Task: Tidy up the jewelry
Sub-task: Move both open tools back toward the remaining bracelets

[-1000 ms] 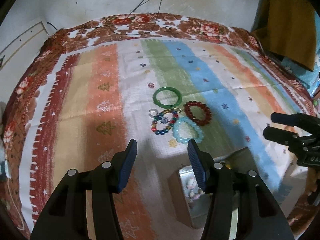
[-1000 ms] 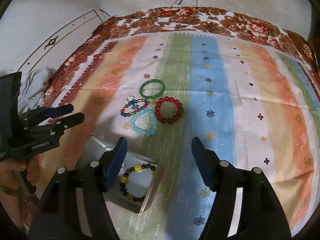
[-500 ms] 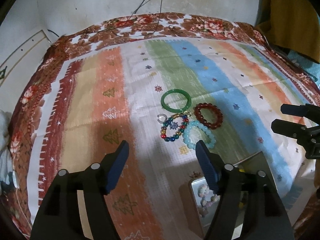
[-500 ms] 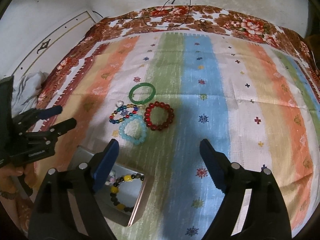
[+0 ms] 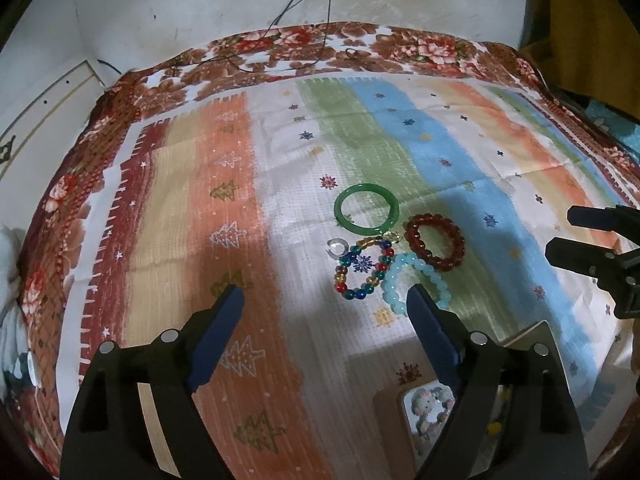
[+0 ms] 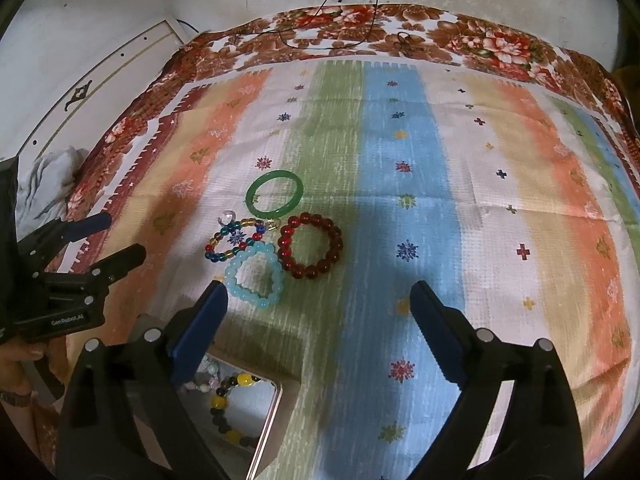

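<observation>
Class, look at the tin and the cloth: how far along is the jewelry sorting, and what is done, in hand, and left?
Done: a black-and-yellow bead bracelet lies in the tin. In hand: nothing; the left gripper and right gripper are both open. Left on the cloth: the green bangle, red bracelet, light blue bracelet, multicolored bracelet and a small clear ring.

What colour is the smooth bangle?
Green; the bangle shows best in the right wrist view.
</observation>
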`<state>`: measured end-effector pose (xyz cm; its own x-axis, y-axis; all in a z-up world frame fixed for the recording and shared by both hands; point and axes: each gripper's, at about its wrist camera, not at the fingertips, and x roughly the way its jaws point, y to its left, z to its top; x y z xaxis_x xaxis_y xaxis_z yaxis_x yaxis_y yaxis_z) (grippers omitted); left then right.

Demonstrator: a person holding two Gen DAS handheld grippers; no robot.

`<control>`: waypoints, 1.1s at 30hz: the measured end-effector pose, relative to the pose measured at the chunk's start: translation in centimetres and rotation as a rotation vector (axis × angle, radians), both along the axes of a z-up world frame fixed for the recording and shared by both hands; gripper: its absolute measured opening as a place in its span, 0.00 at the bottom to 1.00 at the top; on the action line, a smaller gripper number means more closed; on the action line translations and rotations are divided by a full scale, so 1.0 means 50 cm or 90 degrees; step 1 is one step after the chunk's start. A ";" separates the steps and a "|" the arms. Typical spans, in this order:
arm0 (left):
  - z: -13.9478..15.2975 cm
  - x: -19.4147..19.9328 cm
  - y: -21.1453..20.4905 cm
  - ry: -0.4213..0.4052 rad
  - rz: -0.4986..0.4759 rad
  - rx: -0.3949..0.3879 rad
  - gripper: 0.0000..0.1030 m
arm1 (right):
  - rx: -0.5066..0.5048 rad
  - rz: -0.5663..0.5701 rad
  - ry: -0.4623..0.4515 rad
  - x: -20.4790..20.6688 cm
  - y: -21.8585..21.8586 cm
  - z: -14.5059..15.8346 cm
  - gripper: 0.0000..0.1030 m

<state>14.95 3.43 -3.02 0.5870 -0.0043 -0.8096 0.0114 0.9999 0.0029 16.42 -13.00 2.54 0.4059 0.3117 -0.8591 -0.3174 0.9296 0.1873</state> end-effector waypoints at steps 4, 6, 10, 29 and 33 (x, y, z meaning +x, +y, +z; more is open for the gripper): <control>-0.009 0.012 0.009 0.007 0.006 -0.006 0.82 | -0.007 -0.001 0.004 0.009 0.005 -0.009 0.90; -0.014 0.021 0.013 0.013 0.009 -0.008 0.82 | -0.008 -0.003 0.006 0.016 0.004 -0.014 0.90; -0.024 0.035 0.017 0.021 0.012 -0.005 0.82 | -0.005 -0.010 0.017 0.029 0.002 -0.023 0.90; -0.063 0.089 0.014 0.053 0.001 0.011 0.83 | -0.009 -0.015 0.061 0.081 0.006 -0.068 0.90; -0.072 0.096 0.012 0.058 -0.003 0.018 0.82 | -0.017 -0.014 0.067 0.091 0.008 -0.082 0.90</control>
